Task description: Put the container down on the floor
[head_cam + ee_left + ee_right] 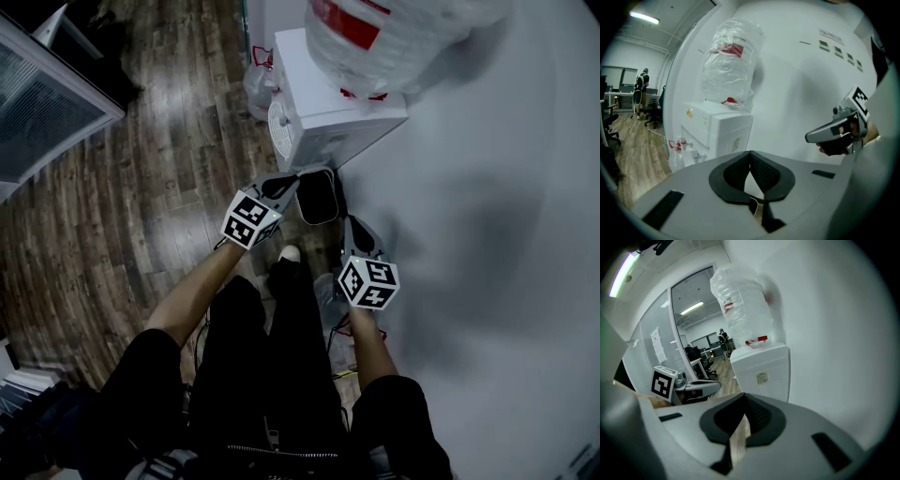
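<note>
A dark container with a rounded, paler rim stands on the wood floor, between the white water dispenser and the wall. My left gripper points at its left rim from close by, jaws closed tip to tip with nothing between them. My right gripper hangs just right of and nearer than the container, also shut and empty. Neither gripper view shows the container. The right gripper shows in the left gripper view, and the left gripper shows in the right gripper view.
A plastic-wrapped water bottle sits on top of the dispenser. The white wall runs along the right. A clear bag lies left of the dispenser. A grey cabinet stands far left. The person's shoe is below the container.
</note>
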A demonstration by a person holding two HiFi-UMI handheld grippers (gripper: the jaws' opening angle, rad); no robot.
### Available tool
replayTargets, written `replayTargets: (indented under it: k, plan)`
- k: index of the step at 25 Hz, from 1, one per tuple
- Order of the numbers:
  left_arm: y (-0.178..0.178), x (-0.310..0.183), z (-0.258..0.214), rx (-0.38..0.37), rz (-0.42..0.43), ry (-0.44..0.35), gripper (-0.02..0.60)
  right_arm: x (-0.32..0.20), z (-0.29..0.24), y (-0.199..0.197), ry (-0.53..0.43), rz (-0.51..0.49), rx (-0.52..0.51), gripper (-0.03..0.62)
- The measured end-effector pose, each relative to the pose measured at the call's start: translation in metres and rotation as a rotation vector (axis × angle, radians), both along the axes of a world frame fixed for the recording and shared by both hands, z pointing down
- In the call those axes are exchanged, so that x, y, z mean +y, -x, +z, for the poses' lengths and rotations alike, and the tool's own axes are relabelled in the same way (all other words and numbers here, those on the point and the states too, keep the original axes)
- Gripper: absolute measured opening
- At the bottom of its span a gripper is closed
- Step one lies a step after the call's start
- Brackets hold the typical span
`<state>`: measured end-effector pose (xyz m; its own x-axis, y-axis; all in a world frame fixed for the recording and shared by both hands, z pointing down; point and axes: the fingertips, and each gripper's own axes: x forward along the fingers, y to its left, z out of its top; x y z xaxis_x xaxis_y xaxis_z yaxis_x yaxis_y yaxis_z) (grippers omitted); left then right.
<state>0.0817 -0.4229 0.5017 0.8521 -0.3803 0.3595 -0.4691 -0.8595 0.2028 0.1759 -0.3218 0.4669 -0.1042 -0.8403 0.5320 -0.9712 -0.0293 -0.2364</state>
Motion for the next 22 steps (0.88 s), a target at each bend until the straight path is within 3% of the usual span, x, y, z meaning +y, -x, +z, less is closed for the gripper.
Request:
replayTargets:
  k: [14,22]
  plan:
    - [-0.016,0.026,-0.119,0.019,-0.089,-0.034,0.014,0.0,-0.101,-0.008,-0.121,0.019,0.043,0.011]
    - [-0.016,0.013,-0.146,0.053,-0.152,-0.056,0.014,-0.006,-0.116,-0.004,-0.127,0.011,0.029,0.011]
